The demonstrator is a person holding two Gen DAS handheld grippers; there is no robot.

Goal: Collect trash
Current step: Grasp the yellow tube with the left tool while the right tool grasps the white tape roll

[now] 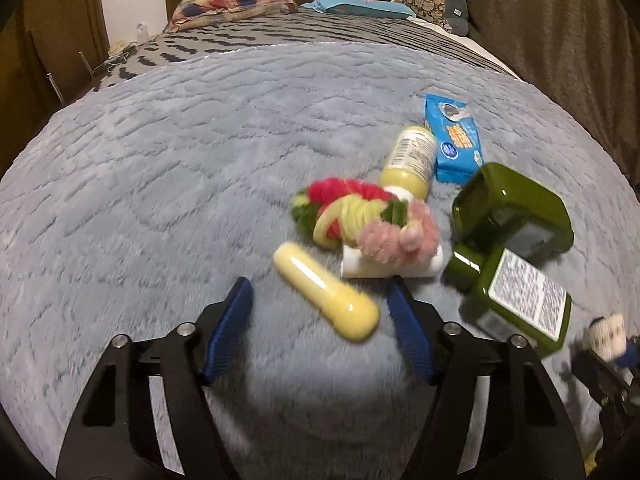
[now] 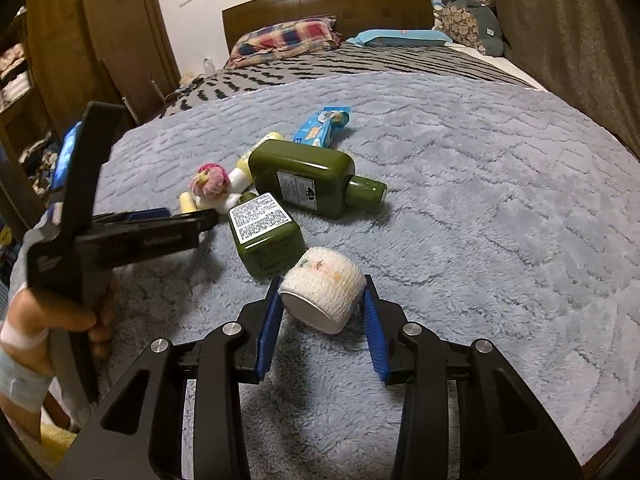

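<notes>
Two grabs in play. Yellow tube lies on the bed, between the left gripper fingers, which are spread and not touching it; its long axis runs diagonally across the gap. Left is nearer. Right gripper fingers pinch a white roll, just beside a green bottle.

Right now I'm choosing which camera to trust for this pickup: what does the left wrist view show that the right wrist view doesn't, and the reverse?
Only the left wrist view: the whole pale yellow tube lying between the left hand-held gripper's blue pads, not pressed.

Only the right wrist view: the right hand-held gripper shut on the white wrapped cup, and the hand carrying the left one.

Both: two green bottles, the blue packet, the grey blanket.
</notes>
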